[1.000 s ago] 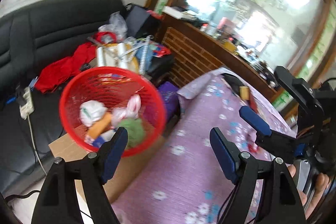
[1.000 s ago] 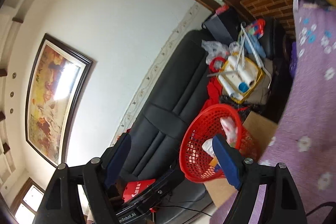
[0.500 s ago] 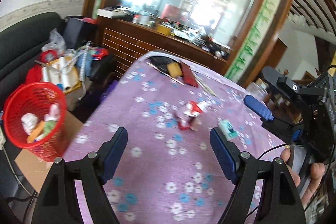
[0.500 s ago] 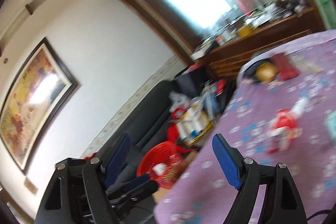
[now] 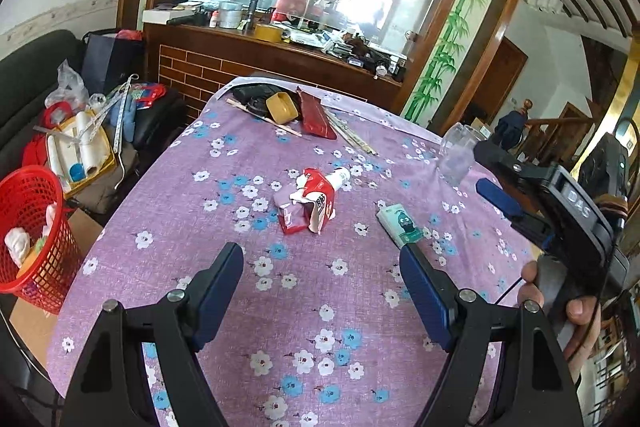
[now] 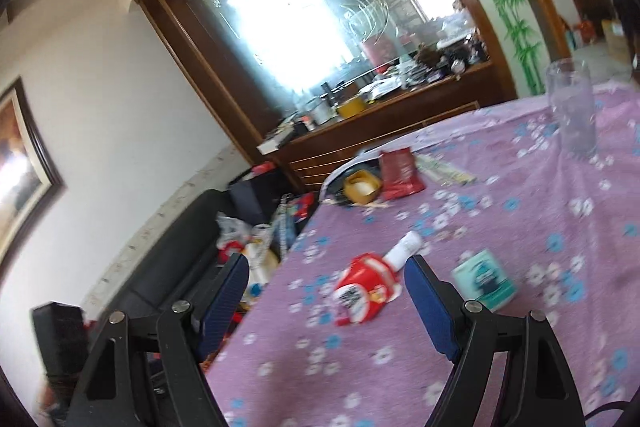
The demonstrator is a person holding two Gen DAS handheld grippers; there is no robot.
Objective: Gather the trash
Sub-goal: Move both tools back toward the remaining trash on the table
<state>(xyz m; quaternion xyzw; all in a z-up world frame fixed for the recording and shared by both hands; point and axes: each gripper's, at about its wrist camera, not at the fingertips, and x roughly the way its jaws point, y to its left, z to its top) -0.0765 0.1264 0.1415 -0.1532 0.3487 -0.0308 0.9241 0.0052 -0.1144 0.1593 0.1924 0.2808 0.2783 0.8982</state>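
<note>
A crumpled red and white carton (image 5: 310, 201) (image 6: 366, 293) lies in the middle of the purple flowered tablecloth (image 5: 304, 307). To its right sits a small teal packet (image 5: 400, 225) (image 6: 486, 283). My left gripper (image 5: 322, 287) hovers open and empty over the cloth, short of the carton. My right gripper (image 6: 326, 297) is open and empty too, with the carton seen between its fingers but farther off. It also shows at the right of the left wrist view (image 5: 500, 201), held by a hand. A red mesh basket (image 5: 28, 235) with trash in it stands left of the table.
At the table's far end lie a yellow cup (image 5: 282, 107), a dark red pouch (image 5: 316, 115), chopsticks and a black item. A clear glass (image 5: 456, 157) (image 6: 572, 111) stands at the right. A black sofa (image 5: 24, 75) piled with clutter is on the left, a wooden sideboard behind.
Both grippers swung from the red basket and sofa round to the table. The carton and teal packet came into view and grew closer. Both grippers stayed open.
</note>
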